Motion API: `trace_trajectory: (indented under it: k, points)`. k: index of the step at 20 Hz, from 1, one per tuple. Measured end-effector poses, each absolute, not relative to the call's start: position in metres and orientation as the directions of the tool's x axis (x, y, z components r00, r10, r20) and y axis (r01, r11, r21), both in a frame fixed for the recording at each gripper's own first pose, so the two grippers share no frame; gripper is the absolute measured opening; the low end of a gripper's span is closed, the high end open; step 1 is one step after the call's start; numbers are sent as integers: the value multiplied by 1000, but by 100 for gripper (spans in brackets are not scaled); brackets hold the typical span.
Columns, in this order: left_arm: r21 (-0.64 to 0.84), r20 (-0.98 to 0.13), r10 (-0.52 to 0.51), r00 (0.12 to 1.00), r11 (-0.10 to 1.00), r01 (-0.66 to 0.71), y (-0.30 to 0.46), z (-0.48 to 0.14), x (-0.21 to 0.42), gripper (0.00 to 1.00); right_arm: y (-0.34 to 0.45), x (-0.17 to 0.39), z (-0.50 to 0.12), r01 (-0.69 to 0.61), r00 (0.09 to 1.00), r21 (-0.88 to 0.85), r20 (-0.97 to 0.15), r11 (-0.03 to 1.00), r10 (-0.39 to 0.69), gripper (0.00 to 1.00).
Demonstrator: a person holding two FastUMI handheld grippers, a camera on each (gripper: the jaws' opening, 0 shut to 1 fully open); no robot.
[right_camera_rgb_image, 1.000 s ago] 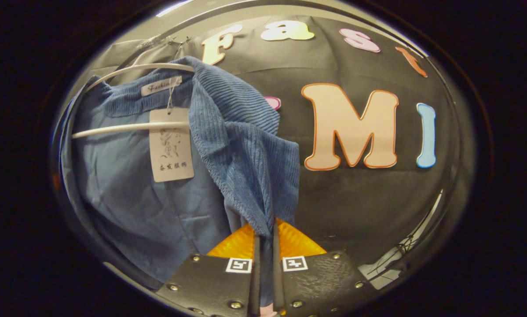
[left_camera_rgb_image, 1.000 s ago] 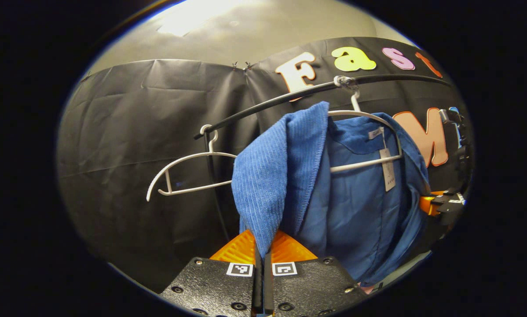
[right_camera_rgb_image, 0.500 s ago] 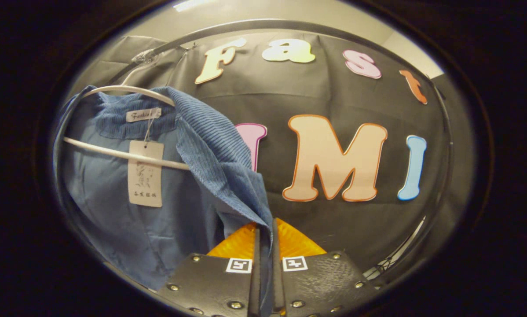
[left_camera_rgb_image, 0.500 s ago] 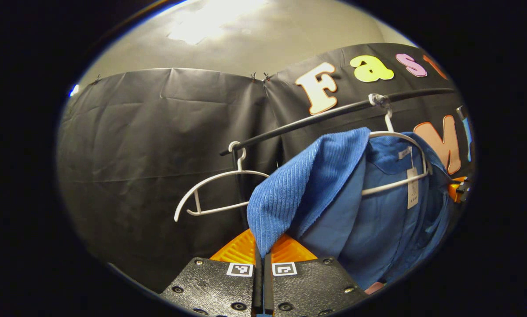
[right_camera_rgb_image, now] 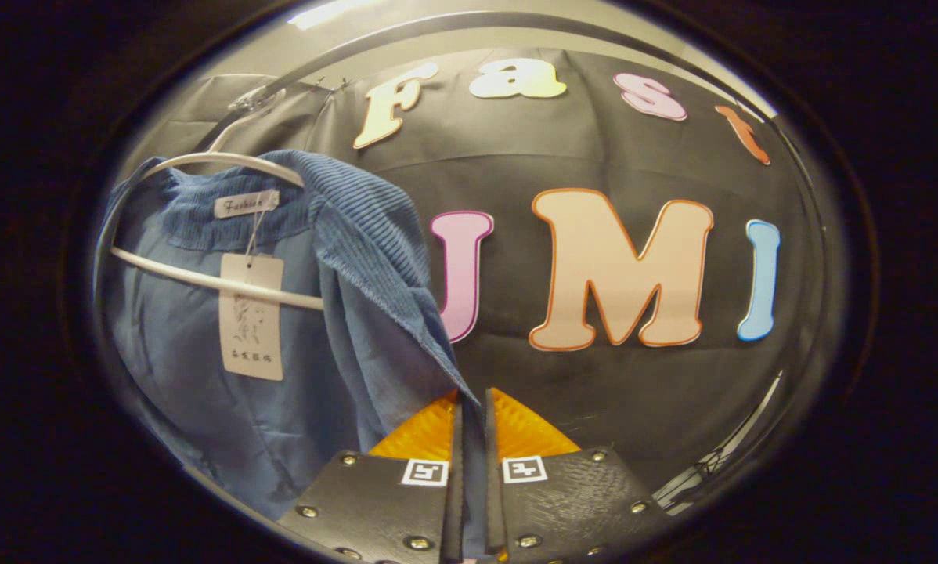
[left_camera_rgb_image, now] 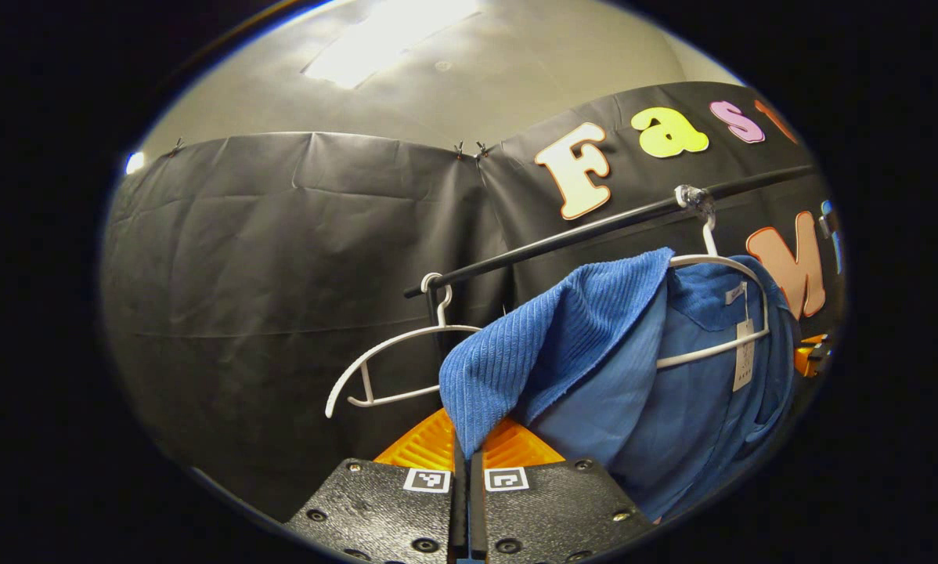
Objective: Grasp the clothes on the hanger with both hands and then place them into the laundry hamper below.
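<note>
My left gripper and right gripper both stay clamped on the blue jacket; since a second ago its shoulders have slid farther off the white hanger; an empty hanger hangs beside it.

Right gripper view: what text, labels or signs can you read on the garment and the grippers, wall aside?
Neck label of the blue corduroy jacket: cursive word, too blurred to quote.
Hang tag: small printed characters, too blurred to read.
Left gripper, right gripper: square coded markers, no words.
</note>
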State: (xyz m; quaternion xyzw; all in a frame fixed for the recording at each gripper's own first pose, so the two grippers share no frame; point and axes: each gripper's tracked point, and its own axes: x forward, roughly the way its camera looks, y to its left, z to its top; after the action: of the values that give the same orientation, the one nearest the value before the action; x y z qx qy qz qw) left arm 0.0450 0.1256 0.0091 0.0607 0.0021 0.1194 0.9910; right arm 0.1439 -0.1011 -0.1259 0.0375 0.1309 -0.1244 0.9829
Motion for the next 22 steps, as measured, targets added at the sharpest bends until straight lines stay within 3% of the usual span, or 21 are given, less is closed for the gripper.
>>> trace_trajectory:
  k: [5,6,8,9,17,22]
  points:
    - [121,-4,237,972,965,-234,125,5,49,2,-72,138,-145,185,940,115,-310,976,-142,11]
    - [124,-4,237,972,964,-235,125,4,49,4,-66,138,-145,170,942,131,-313,977,-122,16]
    - [129,-5,237,971,964,-234,124,3,50,2,-60,139,-148,151,944,151,-315,977,-97,11]
    - [129,-6,237,972,964,-234,124,3,51,2,-55,135,-145,143,946,158,-312,977,-88,15]
    - [125,-22,236,971,965,-232,122,-3,57,2,-50,138,-140,118,955,154,-289,981,-70,97]
    - [133,-29,232,972,965,-227,120,-7,59,2,-49,154,-149,112,951,135,-302,984,-67,99]
